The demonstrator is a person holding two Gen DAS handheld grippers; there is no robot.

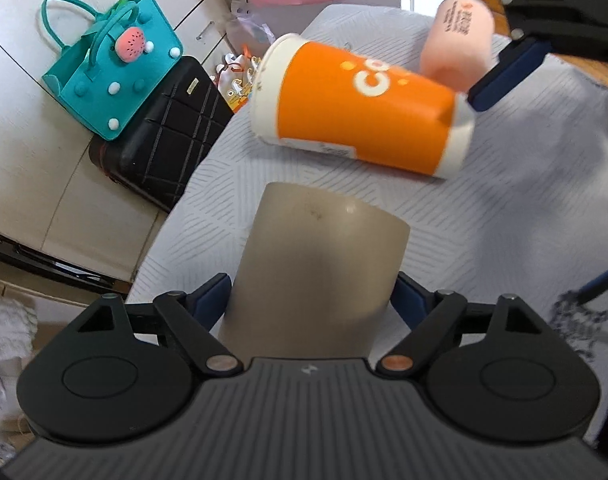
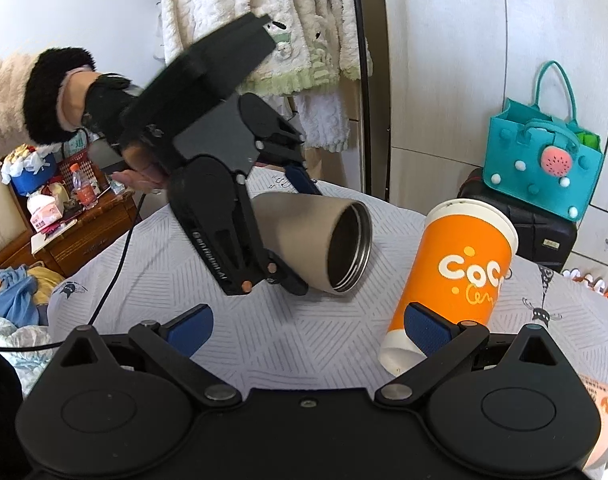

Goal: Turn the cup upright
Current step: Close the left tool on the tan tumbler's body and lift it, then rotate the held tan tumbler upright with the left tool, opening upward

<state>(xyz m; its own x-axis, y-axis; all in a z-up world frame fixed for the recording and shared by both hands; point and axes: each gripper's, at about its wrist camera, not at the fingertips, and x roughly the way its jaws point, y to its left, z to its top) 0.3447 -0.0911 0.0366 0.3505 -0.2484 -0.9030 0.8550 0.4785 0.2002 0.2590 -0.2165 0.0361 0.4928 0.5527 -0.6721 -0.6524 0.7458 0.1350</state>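
Observation:
My left gripper (image 1: 309,300) is shut on a tan metal cup (image 1: 319,256). The right wrist view shows the left gripper (image 2: 300,232) holding that tan cup (image 2: 323,236) tilted above the table, open mouth down and sideways. An orange and white paper cup (image 1: 363,112) leans over on the table just past it, and shows in the right wrist view (image 2: 455,272) too. My right gripper (image 2: 307,328) is open, its right pad (image 2: 427,328) against the orange cup's base. A pink cup (image 1: 459,40) stands behind.
The table (image 1: 523,208) has a grey patterned cloth. A teal bag (image 1: 112,68) sits on a black suitcase (image 1: 160,140) on the floor to the left. A cabinet (image 2: 463,80) and hanging clothes (image 2: 264,20) stand behind. A cluttered wooden stand (image 2: 64,220) is beside the table.

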